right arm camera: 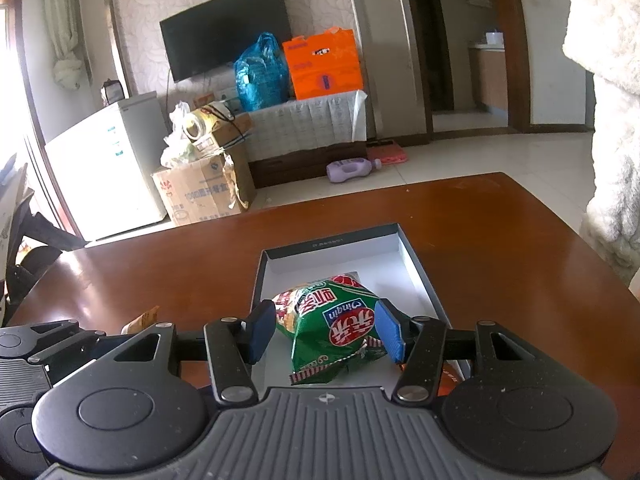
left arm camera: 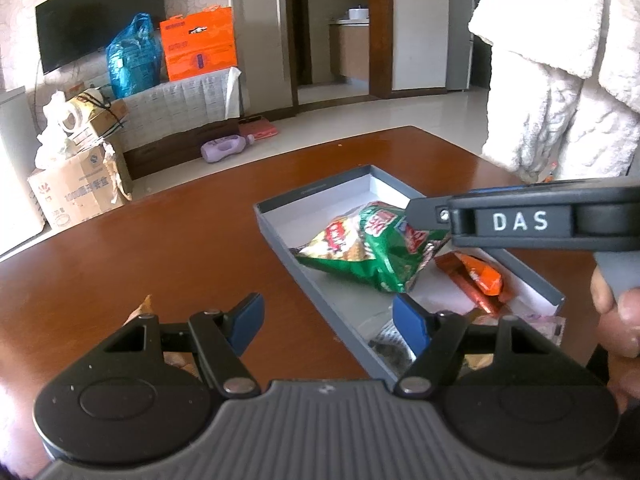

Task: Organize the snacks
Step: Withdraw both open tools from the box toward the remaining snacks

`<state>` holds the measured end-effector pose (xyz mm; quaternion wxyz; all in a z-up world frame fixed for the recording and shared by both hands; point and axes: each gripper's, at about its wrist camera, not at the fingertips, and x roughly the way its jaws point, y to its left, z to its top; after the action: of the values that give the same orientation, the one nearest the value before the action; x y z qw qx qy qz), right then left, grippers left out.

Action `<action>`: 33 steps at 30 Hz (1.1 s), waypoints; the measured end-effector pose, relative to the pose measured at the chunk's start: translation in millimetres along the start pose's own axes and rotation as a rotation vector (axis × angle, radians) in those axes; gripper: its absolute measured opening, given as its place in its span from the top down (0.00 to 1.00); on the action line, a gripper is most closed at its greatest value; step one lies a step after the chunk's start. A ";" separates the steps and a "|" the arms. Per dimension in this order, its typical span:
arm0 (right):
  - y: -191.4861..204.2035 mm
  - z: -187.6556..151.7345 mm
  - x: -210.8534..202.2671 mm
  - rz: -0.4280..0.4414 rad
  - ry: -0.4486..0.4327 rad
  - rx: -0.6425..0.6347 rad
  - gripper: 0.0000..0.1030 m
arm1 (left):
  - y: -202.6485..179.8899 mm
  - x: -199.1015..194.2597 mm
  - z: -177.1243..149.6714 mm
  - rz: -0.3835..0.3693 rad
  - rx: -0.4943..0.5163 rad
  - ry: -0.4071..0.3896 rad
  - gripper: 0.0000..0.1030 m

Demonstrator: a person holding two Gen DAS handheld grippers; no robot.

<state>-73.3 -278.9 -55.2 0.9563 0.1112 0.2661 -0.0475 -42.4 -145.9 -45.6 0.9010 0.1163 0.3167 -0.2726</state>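
A grey shallow box (left arm camera: pixel 280 236) (right arm camera: pixel 320 245) lies on the brown table (left arm camera: pixel 160 248). A green snack bag (left arm camera: pixel 372 248) (right arm camera: pixel 332 324) sits in it, beside an orange packet (left arm camera: pixel 476 272). My right gripper (right arm camera: pixel 324 330) is open, its blue pads on either side of the green bag; whether they touch it is unclear. It also shows from the side in the left wrist view (left arm camera: pixel 416 210), over the box. My left gripper (left arm camera: pixel 328 322) is open and empty at the box's near left edge. Other packets (left arm camera: pixel 536 324) lie at the box's near end.
A yellowish snack packet (left arm camera: pixel 140 310) (right arm camera: pixel 142 318) lies on the table to the left of the box. The person in a white fleece coat (left arm camera: pixel 568 80) stands at the table's right side. Cardboard boxes (right arm camera: pixel 200 188) and a TV stand are beyond the table.
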 end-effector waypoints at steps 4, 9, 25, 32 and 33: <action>8.2 1.1 2.2 0.015 -0.003 -0.019 0.44 | 13.3 -6.1 -5.1 0.024 -0.023 0.000 0.30; 24.5 2.9 5.7 0.045 0.001 -0.045 0.41 | 33.5 -17.9 -13.6 0.055 -0.049 0.006 0.30; 72.1 2.9 16.1 0.114 0.032 -0.111 0.38 | 114.3 -55.3 -41.1 0.149 -0.153 0.016 0.31; 89.8 -1.1 26.7 0.142 0.058 -0.150 0.38 | 115.7 -61.3 -55.6 0.170 -0.142 0.050 0.30; 92.2 -1.6 28.5 0.147 0.063 -0.155 0.38 | 115.1 -61.0 -58.4 0.173 -0.138 0.058 0.30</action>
<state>-35.9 -189.9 -54.1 0.9542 0.0574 0.2900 0.0468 -46.6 -3.3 -47.8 0.9175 0.0885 0.3494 -0.1680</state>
